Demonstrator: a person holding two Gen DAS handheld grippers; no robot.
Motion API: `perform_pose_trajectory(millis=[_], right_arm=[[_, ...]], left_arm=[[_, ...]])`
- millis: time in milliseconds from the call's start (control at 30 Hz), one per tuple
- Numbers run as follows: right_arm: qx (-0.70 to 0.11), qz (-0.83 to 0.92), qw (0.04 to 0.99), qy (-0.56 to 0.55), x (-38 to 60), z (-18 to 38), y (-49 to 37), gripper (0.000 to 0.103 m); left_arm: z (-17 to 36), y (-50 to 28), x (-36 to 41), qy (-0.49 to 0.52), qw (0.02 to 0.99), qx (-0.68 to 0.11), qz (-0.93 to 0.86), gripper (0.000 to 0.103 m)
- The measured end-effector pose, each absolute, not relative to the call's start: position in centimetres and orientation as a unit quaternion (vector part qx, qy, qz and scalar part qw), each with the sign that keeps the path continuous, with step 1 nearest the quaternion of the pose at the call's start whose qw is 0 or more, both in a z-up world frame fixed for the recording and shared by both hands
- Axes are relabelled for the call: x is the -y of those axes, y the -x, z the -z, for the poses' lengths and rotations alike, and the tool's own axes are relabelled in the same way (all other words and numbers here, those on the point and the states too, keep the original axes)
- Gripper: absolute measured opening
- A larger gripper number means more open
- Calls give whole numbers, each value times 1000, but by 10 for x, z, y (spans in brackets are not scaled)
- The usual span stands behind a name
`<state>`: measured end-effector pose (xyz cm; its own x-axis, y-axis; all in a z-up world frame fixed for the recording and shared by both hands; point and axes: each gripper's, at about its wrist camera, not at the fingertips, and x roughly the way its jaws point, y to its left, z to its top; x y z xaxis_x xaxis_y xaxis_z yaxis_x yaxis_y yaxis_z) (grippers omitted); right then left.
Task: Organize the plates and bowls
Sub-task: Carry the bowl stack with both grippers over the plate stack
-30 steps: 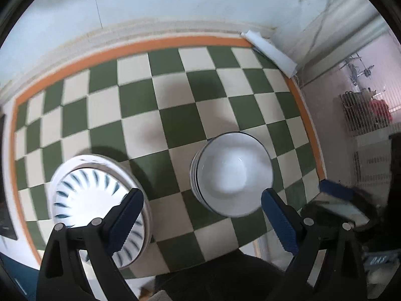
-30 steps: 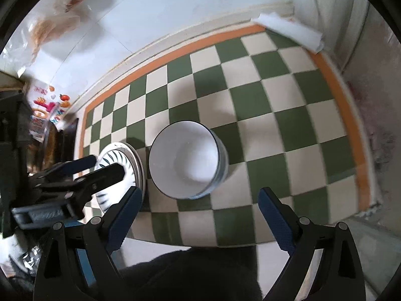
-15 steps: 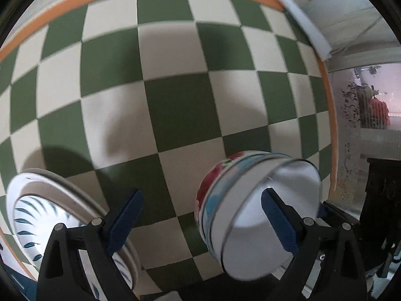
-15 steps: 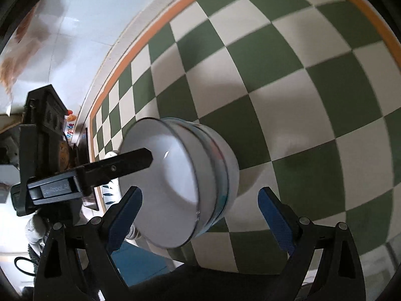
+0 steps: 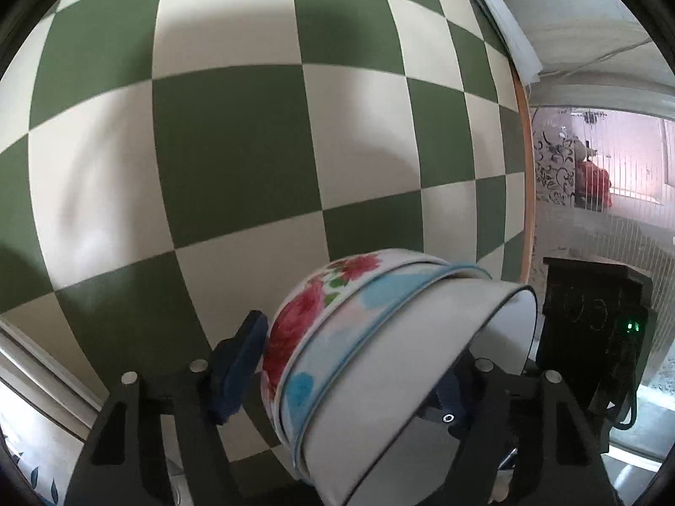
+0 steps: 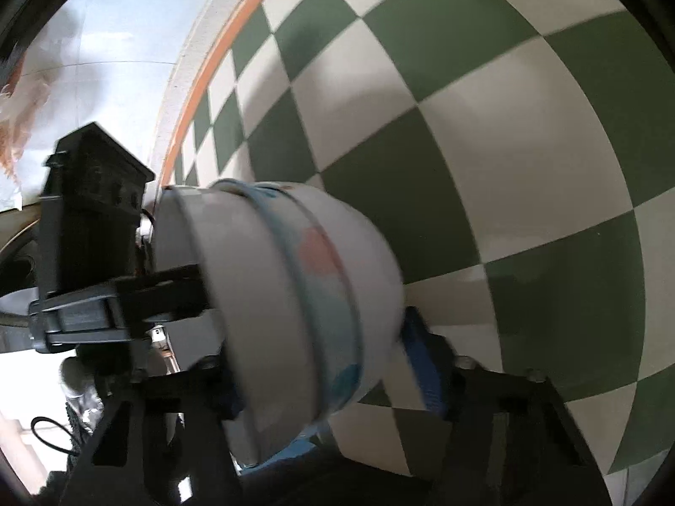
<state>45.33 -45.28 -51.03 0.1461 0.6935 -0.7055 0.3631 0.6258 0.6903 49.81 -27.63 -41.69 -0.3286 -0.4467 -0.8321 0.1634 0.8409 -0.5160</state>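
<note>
Stacked bowls (image 5: 379, 358) sit between both closing grippers, left gripper (image 5: 350, 362) and right gripper (image 6: 325, 362) pinching opposite walls, apparently to lift the stack together.

Green-and-cream checkered tablecloth (image 5: 236, 147), orange border (image 6: 219, 55), pale wall (image 6: 126, 21)

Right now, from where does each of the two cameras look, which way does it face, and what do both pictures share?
Left wrist view: sits on the left gripper, faces steeply down at the checkered tablecloth; its closing jaws straddle the stack of bowls; the right gripper's black body shows at right.
Right wrist view: sits on the right gripper, faces down from the opposite side; its jaws, also closing, straddle the same stack of bowls; the left gripper shows at left.
Shared: the stack of bowls, the tablecloth, and each other's gripper.
</note>
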Motion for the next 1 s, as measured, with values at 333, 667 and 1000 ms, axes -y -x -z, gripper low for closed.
perform_pose_trajectory(millis=[333, 667, 1000], right_arm=[[-627, -143, 637, -425, 452, 517, -451, 55], [-629, -173, 646, -396, 453, 492, -467, 55], [-634, -213, 649, -363, 419, 455, -489, 55]], left_arm=[[406, -488, 273, 86, 598, -756, 252, 69], [389, -487, 261, 107, 620, -742, 233, 69], [348, -484, 219, 127, 654, -716, 209, 69]])
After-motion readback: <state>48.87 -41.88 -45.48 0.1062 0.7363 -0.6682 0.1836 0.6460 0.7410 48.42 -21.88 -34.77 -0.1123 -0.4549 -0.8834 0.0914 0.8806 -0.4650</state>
